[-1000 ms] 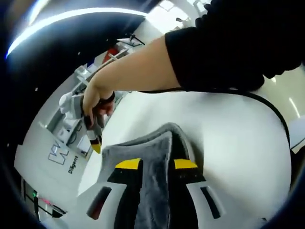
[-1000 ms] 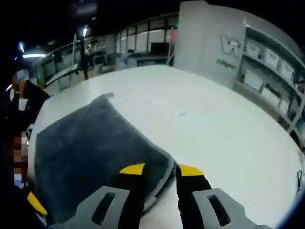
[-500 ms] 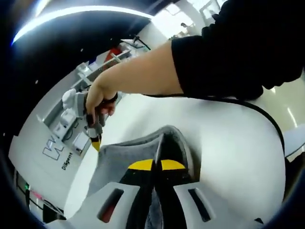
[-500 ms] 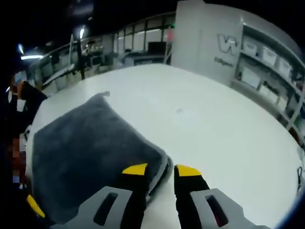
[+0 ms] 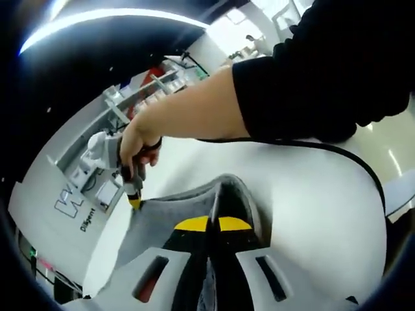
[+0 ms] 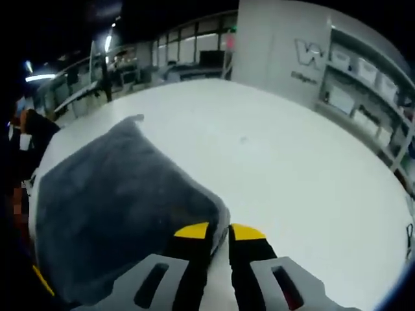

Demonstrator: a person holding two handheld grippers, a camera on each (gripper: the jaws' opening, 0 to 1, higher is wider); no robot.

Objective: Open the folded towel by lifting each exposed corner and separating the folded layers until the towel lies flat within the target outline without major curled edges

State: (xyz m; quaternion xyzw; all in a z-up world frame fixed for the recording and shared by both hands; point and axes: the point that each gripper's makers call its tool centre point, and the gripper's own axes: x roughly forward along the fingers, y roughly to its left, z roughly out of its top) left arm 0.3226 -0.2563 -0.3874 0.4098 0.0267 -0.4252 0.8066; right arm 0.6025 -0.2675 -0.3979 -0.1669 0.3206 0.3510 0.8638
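White table [image 6: 305,168] bears a grey towel [image 6: 117,214]; left tongs [image 5: 209,223] and right tongs [image 6: 219,231] each pinch its edge.

A white table [image 6: 305,175] fronts a white lettered wall [image 6: 285,52] (shelving [image 6: 369,97] alongside) and distant windows [image 6: 188,48].

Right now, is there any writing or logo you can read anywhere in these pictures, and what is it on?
"W": large outlined letter on the white wall panel, also in the left gripper view.
Small word beneath it: starts with "D", the rest too blurred to read.
Bins on the shelves: no readable labels.
Grey towel: no text.
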